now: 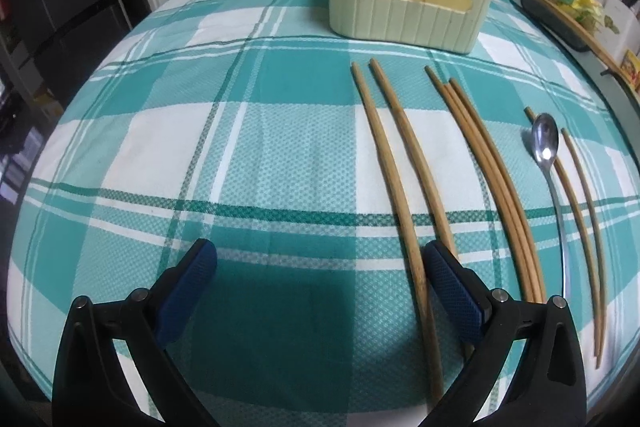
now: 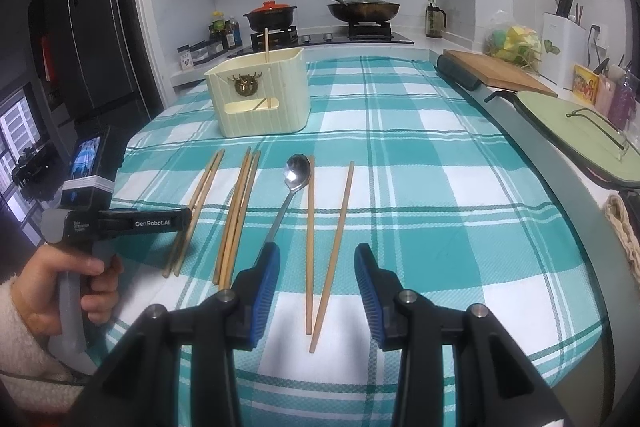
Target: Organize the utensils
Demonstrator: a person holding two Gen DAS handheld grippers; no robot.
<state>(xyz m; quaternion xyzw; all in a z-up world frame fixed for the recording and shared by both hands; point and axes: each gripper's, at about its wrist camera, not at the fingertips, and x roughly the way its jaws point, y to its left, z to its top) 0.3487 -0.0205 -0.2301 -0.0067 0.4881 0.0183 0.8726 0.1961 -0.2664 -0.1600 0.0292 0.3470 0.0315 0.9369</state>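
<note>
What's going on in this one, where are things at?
A person holds a gripper in each hand over a table with a teal checked cloth. Neither holds anything. The left gripper is open, low over the leftmost pair of chopsticks. The right gripper is open around the near ends of the rightmost pair, beside the metal spoon. Another bundle of chopsticks lies between. The cream utensil holder at the back has one chopstick in it; everything else is still on the cloth.

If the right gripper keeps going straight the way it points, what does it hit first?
Probably the pair of chopsticks lying between its open fingers, on the checked tablecloth; the right gripper holds nothing. Depth is uncertain.
</note>
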